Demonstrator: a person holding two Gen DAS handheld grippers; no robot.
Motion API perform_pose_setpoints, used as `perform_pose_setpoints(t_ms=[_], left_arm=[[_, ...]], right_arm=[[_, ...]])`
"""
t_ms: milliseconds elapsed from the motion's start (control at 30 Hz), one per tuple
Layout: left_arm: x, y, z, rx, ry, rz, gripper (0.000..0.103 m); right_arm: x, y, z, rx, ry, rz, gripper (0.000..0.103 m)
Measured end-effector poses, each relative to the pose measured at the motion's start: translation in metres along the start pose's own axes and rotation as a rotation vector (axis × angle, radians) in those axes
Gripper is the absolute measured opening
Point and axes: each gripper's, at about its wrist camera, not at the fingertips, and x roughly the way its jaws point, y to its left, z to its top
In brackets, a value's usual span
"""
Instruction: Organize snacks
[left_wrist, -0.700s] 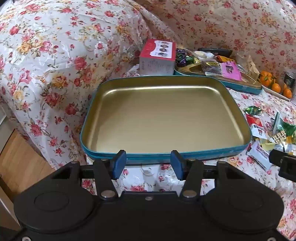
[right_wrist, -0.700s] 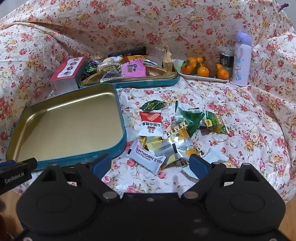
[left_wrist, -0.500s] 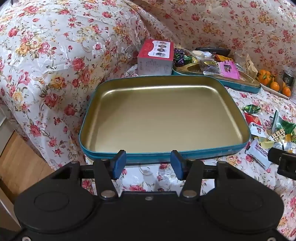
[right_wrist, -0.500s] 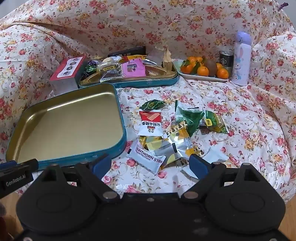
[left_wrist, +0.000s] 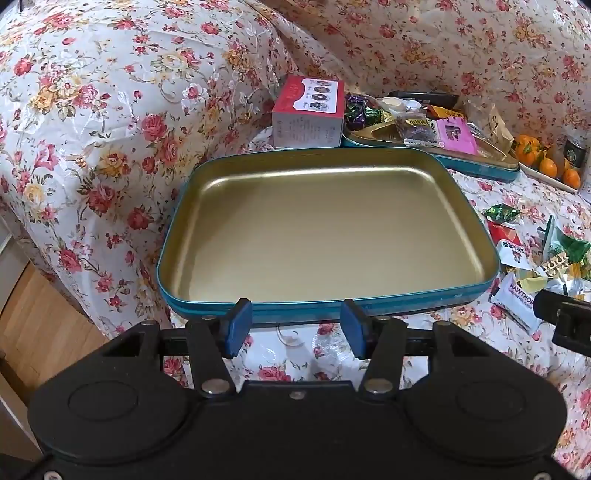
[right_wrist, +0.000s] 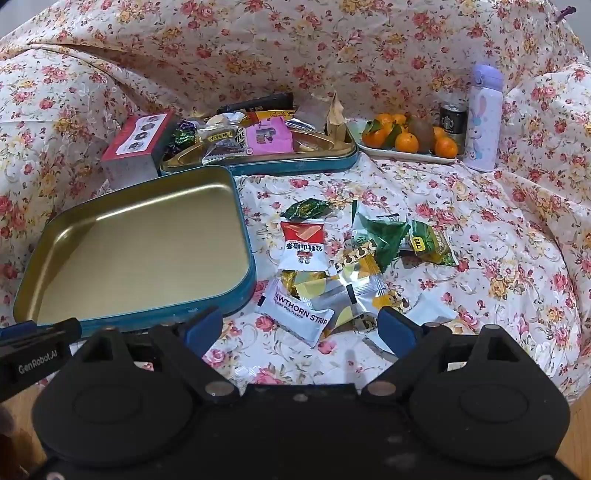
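Since the earlier frames the left gripper (left_wrist: 293, 326) has edged leftward along the empty tin (left_wrist: 325, 221). Both jaws stand wide, holding nothing. The snack packets (right_wrist: 343, 269) lie scattered on the floral cover (right_wrist: 480, 229), right of the tin, ahead of the right gripper (right_wrist: 299, 326).

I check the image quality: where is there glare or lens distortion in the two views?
Left wrist view: soft glare along the far inner wall of the empty tin; the edges bend from the fisheye. Right wrist view: a bright streak on the tin's floor, shine on the foil wrappers.
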Motion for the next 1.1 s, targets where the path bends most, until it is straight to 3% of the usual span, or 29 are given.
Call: perform_pose_setpoints(t_ms=[1100], left_arm=[[0.0023,-0.0030,-0.0002,0.017,0.013,-0.008,0.058]], right_arm=[[0.0016,-0.0004,-0.0005,-0.006,0.022,0.006,0.096]])
